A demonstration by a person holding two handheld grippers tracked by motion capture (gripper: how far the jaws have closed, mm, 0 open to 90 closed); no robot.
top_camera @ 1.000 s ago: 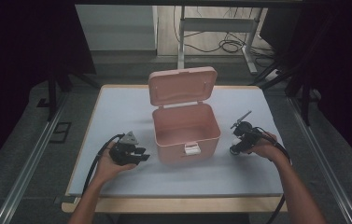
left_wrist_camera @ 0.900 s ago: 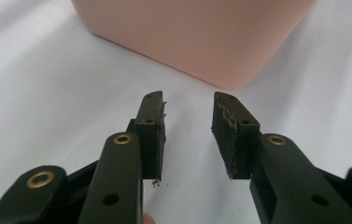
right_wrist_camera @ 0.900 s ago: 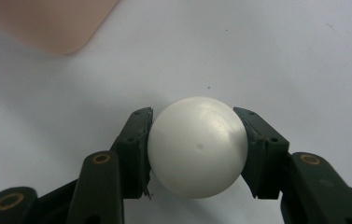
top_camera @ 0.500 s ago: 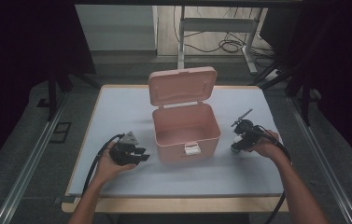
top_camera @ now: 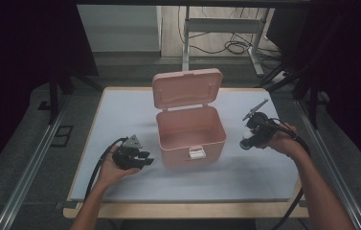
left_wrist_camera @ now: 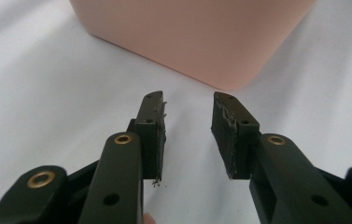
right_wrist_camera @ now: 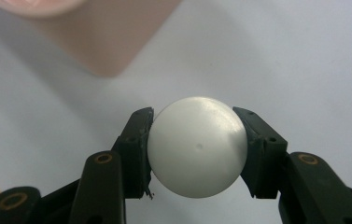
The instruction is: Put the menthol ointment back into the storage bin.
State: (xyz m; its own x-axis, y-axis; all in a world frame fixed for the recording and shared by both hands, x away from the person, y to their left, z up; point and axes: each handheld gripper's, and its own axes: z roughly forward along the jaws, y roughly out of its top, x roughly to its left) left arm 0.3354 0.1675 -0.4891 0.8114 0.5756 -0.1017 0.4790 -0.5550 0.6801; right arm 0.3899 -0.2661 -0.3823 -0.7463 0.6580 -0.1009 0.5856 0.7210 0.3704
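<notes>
The fingers [right_wrist_camera: 138, 140] of the right gripper [right_wrist_camera: 197, 149] are clamped on a white ball [right_wrist_camera: 197, 147], held above the surface [top_camera: 264, 172] right of the open pink box [top_camera: 191, 134]; the left gripper [left_wrist_camera: 188, 135] is held apart, empty.

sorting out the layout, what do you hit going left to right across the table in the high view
left hand-held gripper with open jaws → pink box with its lid up → white ball → right hand-held gripper shut on it

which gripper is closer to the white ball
Right. The right gripper is clamped on the white ball, raised beside the open pink box. The left gripper sits on the box's far side, jaws open with nothing between them.
</notes>
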